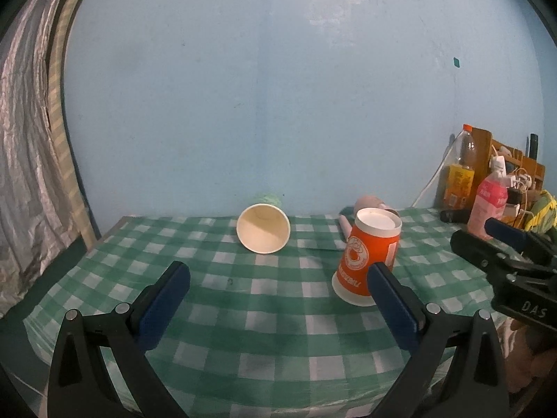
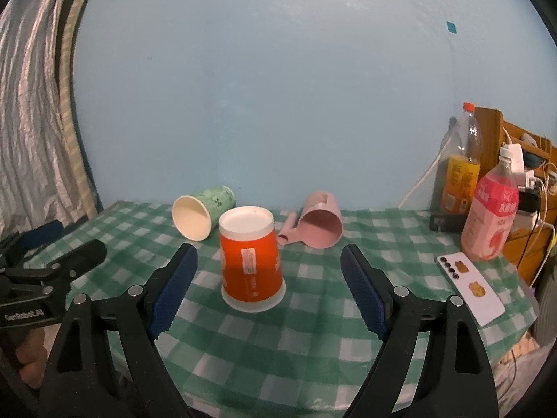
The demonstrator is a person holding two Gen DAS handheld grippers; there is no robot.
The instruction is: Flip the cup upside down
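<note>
So the orange cup is already sitting mouth-down on the counter, white base pointing up, rim flat on the green checked cloth. Looks to me like that flip is basically done. The right tongs are spread wide apart with nothing between the pads, and the cup stands just ahead of them, a bit left of centre, not touched by either finger. The left tongs are wide apart too and holding nothing; in that view the orange cup sits right behind the right-hand finger.

What's left, if anything: there's a green cup lying on its side near the wall with its mouth facing the cameras, and a pink mug also tipped over beside it. If the task means those too, neither is upside down yet. Can't tell from here whether they count. Off to the right there's a phone and a couple of bottles, well clear of the cups.
</note>
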